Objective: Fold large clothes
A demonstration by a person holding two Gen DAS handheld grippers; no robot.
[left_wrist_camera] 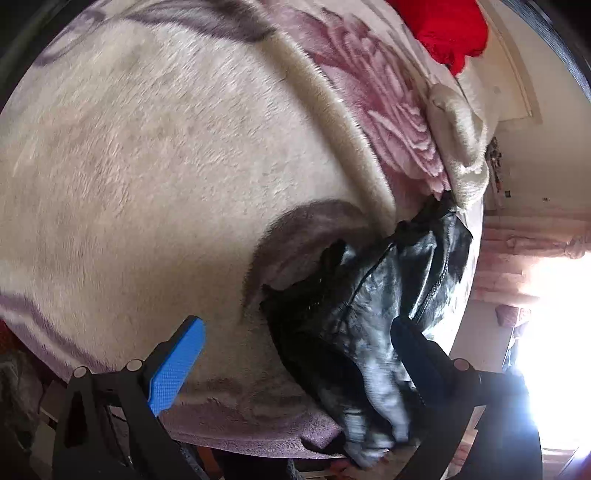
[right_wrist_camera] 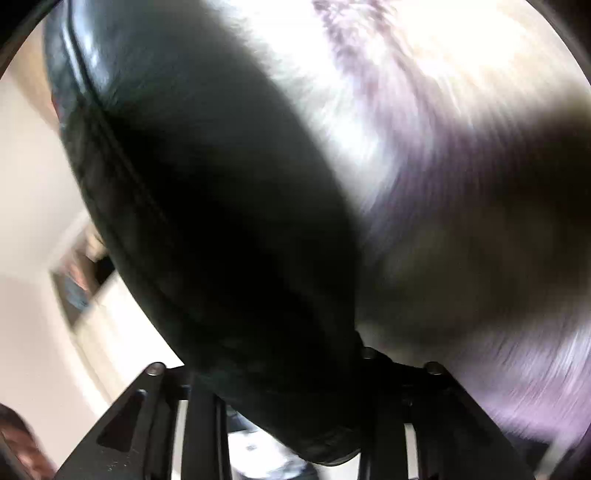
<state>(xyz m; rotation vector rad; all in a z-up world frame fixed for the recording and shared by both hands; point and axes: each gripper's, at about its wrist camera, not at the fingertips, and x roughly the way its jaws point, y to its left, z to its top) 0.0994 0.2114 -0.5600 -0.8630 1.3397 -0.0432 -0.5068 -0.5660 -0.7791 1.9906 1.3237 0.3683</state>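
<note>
A black leather jacket (left_wrist_camera: 369, 295) lies crumpled at the right edge of a cream and pink plush blanket (left_wrist_camera: 166, 166) that covers a bed. My left gripper (left_wrist_camera: 295, 354) is open wide just above the blanket. Its blue-padded finger (left_wrist_camera: 177, 365) is over bare blanket and its dark finger (left_wrist_camera: 417, 354) is against the jacket. In the right wrist view the black jacket (right_wrist_camera: 221, 221) fills the middle and runs down between the jaws of my right gripper (right_wrist_camera: 284, 387), which is shut on it. The leather hides the fingertips.
A red cloth (left_wrist_camera: 443, 33) lies at the far end of the bed, beside a rolled cream blanket edge (left_wrist_camera: 461, 147). A bright window (left_wrist_camera: 554, 332) glares past the bed's right side. A pale wall (right_wrist_camera: 29, 221) shows left of the jacket.
</note>
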